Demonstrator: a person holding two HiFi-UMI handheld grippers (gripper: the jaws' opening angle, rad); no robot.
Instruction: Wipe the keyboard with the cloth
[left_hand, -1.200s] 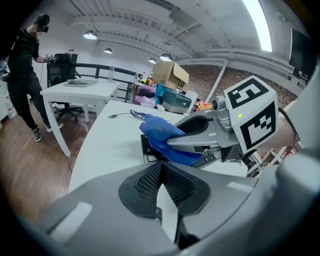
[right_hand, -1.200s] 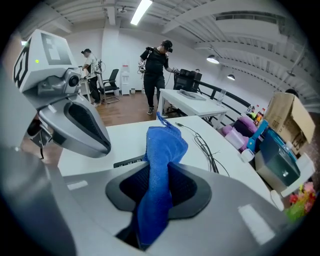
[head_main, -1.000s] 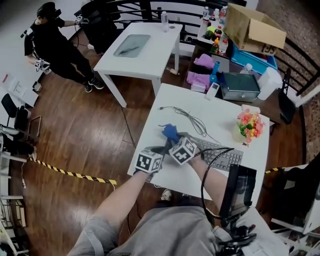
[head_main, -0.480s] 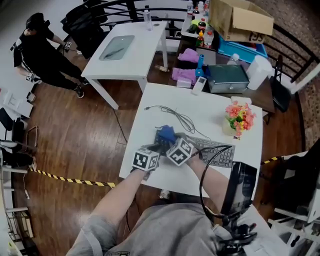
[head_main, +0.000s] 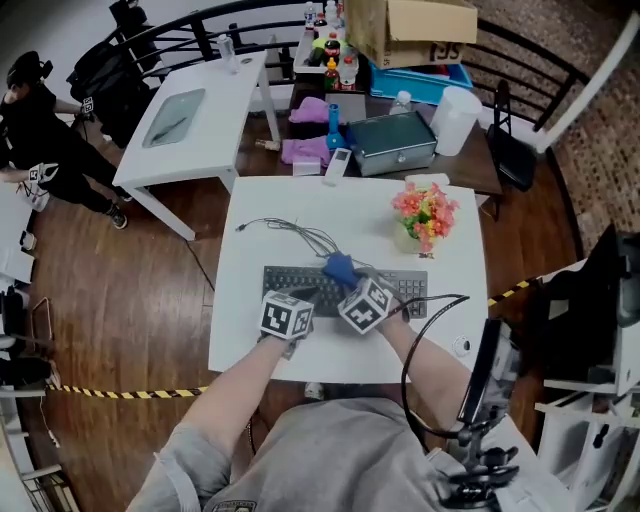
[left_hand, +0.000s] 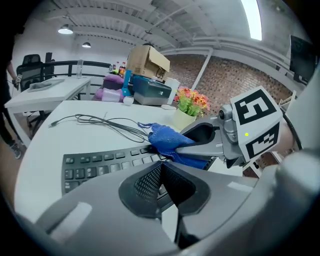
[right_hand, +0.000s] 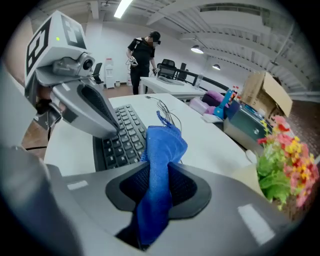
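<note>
A dark keyboard (head_main: 300, 281) lies across the white table (head_main: 455, 290). My right gripper (head_main: 345, 278) is shut on a blue cloth (head_main: 339, 268), which hangs bunched over the middle of the keyboard's far rows. In the right gripper view the cloth (right_hand: 161, 160) runs up between the jaws above the keys (right_hand: 122, 135). My left gripper (head_main: 305, 293) is just left of it, over the keyboard's near rows. Its jaws are shut with nothing between them. From the left gripper view the keyboard (left_hand: 95, 165) shows below, and the cloth (left_hand: 167, 141) beyond.
A thin cable (head_main: 295, 232) trails on the table behind the keyboard. A flower pot (head_main: 424, 215) stands at the back right. Beyond the table are a metal box (head_main: 395, 145), a second white table (head_main: 190, 115) and a person (head_main: 35, 150) at far left.
Both grippers have slid rightward along the keyboard, the cloth going from its left end to about its middle. The head view has swung, so the table now sits squarer.
</note>
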